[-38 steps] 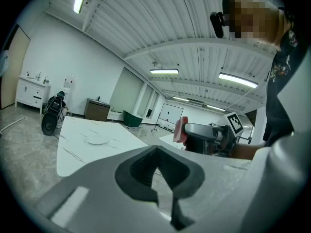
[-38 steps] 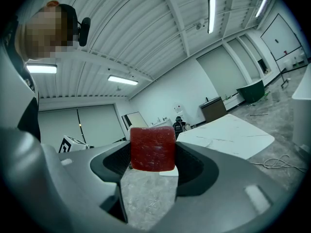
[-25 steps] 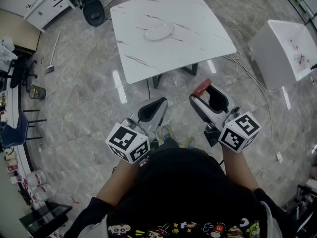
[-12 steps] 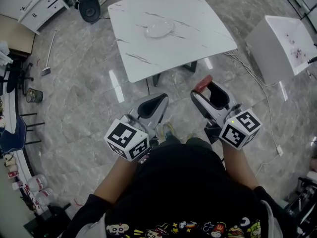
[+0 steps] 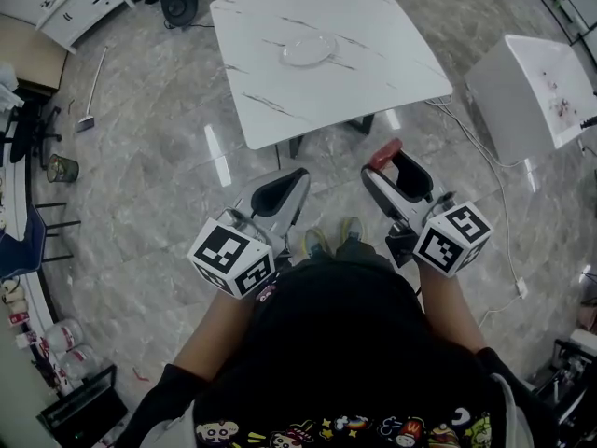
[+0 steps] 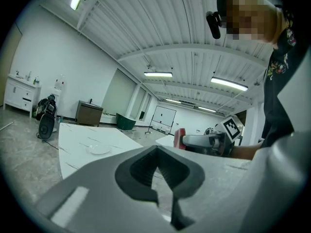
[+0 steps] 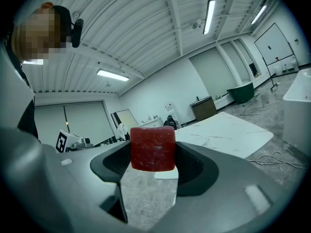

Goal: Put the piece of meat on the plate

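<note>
head view: the right gripper (image 5: 386, 160) is held in front of the person's torso, over the grey floor (image 5: 149, 185). its jaws are clamped on the piece of meat (image 5: 383, 153), a red block pinched by two opposite sides at the jaw tips. this is confirmed in the right gripper view: the block fills the gap between the dark pads (image 7: 193, 166) and its top edge stands above them.

the left gripper (image 5: 299, 175) is carried near the right one, at its 9 o'clock, and the two are not touching. in the left gripper view its jaws are seen pressed together at the tips, closed on themselves.

the plate (image 5: 309, 49) lies on the white marble table (image 5: 392, 35), at 12 o'clock from the grippers and well apart from them. the meat is off the table, over the floor short of the table's near edge. a white box (image 5: 527, 91) is noted at 2 o'clock of the right gripper.

compared with the frame one second ago:
- the clamp on the meat is unchanged, and the left jaws are unchanged.
- both grippers are placed slightly higher in the head view.
- the plate and table are drawn a little toward 1 o'clock in the picture.
- more of the two shoes (image 5: 317, 243) is shown between the grippers, at 6 o'clock of the jaw tips.
</note>
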Demonstrator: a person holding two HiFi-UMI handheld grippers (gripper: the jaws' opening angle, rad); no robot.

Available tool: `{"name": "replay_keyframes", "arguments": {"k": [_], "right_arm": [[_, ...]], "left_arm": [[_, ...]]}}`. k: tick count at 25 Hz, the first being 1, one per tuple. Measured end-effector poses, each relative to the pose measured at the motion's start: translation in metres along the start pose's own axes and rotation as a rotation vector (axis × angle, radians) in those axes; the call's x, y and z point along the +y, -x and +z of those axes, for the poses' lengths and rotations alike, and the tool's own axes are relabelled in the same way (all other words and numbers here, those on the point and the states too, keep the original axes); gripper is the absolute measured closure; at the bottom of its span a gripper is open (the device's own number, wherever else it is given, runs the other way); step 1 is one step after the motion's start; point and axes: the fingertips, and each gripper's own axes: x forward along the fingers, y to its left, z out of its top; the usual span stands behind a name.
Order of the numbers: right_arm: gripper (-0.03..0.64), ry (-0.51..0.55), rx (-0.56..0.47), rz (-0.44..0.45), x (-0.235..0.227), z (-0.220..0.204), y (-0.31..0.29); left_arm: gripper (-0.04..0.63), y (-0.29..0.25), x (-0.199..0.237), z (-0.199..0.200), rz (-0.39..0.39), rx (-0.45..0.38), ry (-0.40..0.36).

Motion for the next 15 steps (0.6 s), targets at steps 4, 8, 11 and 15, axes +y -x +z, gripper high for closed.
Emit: {"name": "replay_keyframes", "arguments": {"k": [4,8,11,15], "right_arm": [[0.308,0.001,0.000,0.017,0.001,0.002,-0.006],[0.308,-0.003,0.004,0.031,-0.005,0.002,-0.014],[0.308,-0.006,0.007,0.037,-0.012,0.003,-0.017],[0.308,-0.008,0.009,0.043,-0.020,0.009,-0.020]], "left_arm": [[0.595,-0.001,0.002,0.000,0.006,0.002,0.004],[0.595,-0.009,0.004,-0.001,0.005,0.008,-0.001],[0.595,-0.017,0.004,-0.001,0.004,0.012,-0.005],[0.595,-0.027,0.007,0.003,0.008,0.018,-0.009]]}}
